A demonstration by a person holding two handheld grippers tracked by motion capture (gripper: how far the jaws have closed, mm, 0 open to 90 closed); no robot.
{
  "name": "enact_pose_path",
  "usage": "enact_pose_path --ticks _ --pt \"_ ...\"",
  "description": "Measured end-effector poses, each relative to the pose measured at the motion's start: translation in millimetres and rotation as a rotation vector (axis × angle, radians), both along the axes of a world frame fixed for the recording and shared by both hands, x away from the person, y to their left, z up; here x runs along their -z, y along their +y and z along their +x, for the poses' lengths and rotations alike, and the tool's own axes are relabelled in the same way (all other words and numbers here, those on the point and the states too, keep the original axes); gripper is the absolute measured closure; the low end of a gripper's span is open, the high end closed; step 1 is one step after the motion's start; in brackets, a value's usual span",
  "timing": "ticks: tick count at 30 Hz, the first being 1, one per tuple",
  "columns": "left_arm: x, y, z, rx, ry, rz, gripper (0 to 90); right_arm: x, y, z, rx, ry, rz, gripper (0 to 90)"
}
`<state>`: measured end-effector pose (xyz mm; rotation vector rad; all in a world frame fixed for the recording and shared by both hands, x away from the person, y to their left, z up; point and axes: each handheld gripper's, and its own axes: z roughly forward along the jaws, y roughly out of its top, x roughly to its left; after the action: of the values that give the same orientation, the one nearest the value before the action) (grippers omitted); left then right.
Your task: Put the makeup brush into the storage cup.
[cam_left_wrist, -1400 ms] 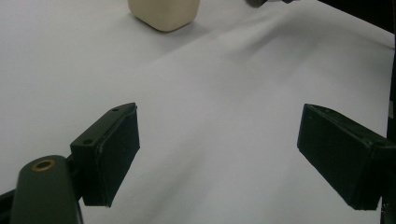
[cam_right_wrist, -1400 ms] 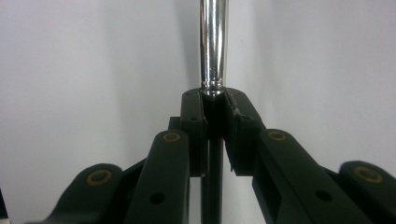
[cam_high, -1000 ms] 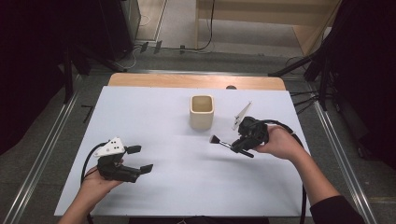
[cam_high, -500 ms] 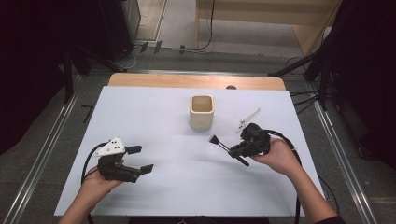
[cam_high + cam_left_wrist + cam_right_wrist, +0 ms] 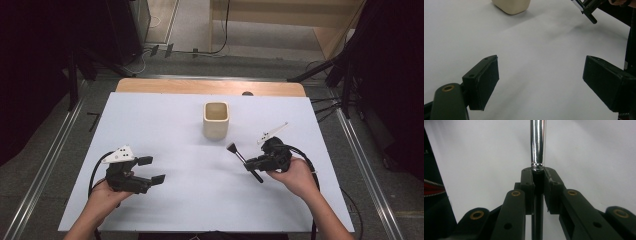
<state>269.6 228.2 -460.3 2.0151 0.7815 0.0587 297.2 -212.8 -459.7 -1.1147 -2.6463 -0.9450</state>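
Note:
My right gripper (image 5: 251, 164) is shut on a slim brush (image 5: 239, 154) and holds it just above the white table (image 5: 165, 125), right of centre. The brush's dark head points toward the cream cup (image 5: 216, 120). In the right gripper view both jaws clamp the black handle just below the silver ferrule (image 5: 537, 142), at my right gripper (image 5: 539, 173). My left gripper (image 5: 154, 170) rests at the front left, open, with nothing between its jaws. The left gripper view has my left gripper (image 5: 541, 75) wide apart over bare table, the cup (image 5: 511, 5) far ahead.
A wooden strip (image 5: 210, 87) runs along the table's far edge. Metal rails (image 5: 47, 165) flank both sides of the table. Cables lie on the floor beyond it. The right gripper (image 5: 589, 7) sits at the top right of the left gripper view.
My right hand has drawn back toward the person with the brush, and the brush has turned to a steeper diagonal. The left gripper has stayed put.

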Motion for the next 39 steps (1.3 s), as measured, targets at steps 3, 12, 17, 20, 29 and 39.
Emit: enact_pose_path --ticks 3,12,17,20,29,39 --pt "0.4 -2.4 0.4 0.004 0.009 -0.003 14.6 -0.3 -0.6 -4.8 0.03 0.003 0.029 80.7" --pt "-0.5 -6.6 6.0 -0.014 0.041 -0.057 14.6 -2.2 3.4 -16.4 0.051 -0.02 0.072 80.6" --pt "0.8 -12.8 8.4 -0.007 0.048 -0.038 15.3 -1.0 8.1 -19.2 0.062 -0.026 0.075 80.6" --pt "1.3 -18.9 8.4 -0.009 0.036 -0.011 15.4 -1.9 10.5 -21.1 0.079 -0.018 0.092 80.6" --pt "-3.1 -31.8 11.9 -0.021 0.097 -0.053 15.4 -4.3 17.0 -26.0 0.113 -0.039 0.124 80.7" --pt "-5.2 -42.1 18.0 -0.025 0.122 -0.073 16.0 -4.1 21.5 -26.8 0.132 -0.04 0.155 80.6"
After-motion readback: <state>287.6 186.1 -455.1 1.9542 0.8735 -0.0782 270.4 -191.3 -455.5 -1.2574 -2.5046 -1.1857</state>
